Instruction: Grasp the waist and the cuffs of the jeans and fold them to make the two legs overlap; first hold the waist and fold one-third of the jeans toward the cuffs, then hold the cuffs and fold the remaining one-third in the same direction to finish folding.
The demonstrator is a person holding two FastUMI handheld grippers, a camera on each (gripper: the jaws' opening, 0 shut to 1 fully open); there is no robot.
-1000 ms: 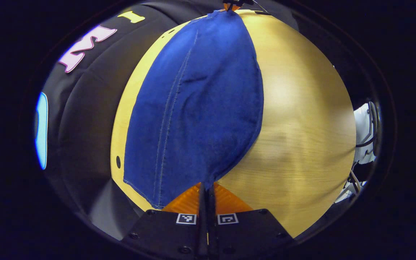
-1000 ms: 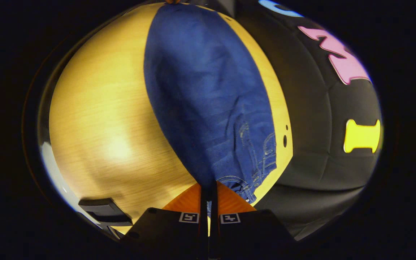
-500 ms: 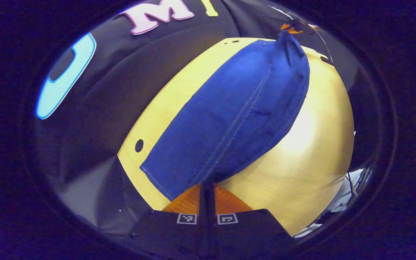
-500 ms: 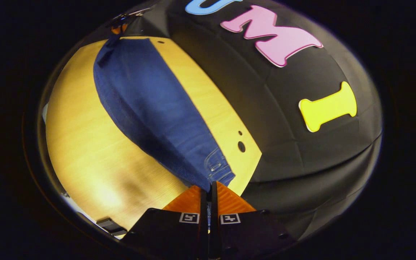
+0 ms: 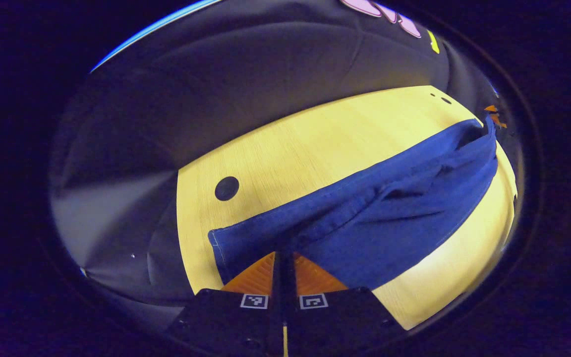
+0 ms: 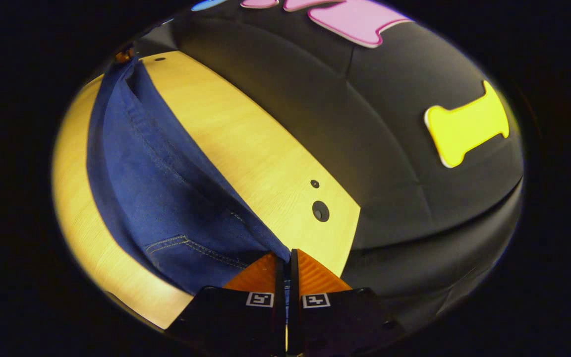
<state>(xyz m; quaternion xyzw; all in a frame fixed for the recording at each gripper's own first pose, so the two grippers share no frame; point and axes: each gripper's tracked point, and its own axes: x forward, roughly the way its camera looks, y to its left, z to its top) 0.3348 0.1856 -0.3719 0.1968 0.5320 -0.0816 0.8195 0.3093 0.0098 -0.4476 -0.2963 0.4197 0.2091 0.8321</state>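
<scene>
- Blue denim: the jeans (image 5: 365, 213) are stretched in a long band between the two grippers, above and partly on the pale wood-grain tabletop (image 5: 315, 144).
- Long axis, left gripper view: it runs from the left gripper (image 5: 284, 258) at bottom centre up and to the right, to the far end by the view's right edge, where the other gripper (image 5: 491, 115) shows as a small distant shape at the cloth's tip.
- Long axis, right gripper view: the jeans (image 6: 151, 188) run from the right gripper (image 6: 286, 255) at bottom centre up and to the left across the tabletop (image 6: 236, 134), narrowing toward the far gripper (image 6: 126, 53).
- Left gripper's end: a straight stitched hem edge, lying to the left of the fingers.
- Right gripper's end: a curved double-stitched seam like a pocket edge shows just left of the fingers, which suggests the waist.
- Left gripper: fingers pressed together with a fold of denim pinched between them.
- Right gripper: fingers closed tight on the denim edge.
- Tabletop: a round dark hole (image 5: 226, 188) near its corner in the left gripper view; two such holes (image 6: 320, 211) near the edge in the right gripper view.
- Writing: no brand tag or label on the jeans can be read. Small square black-and-white marker tags (image 6: 259, 299) sit on each gripper body.
</scene>
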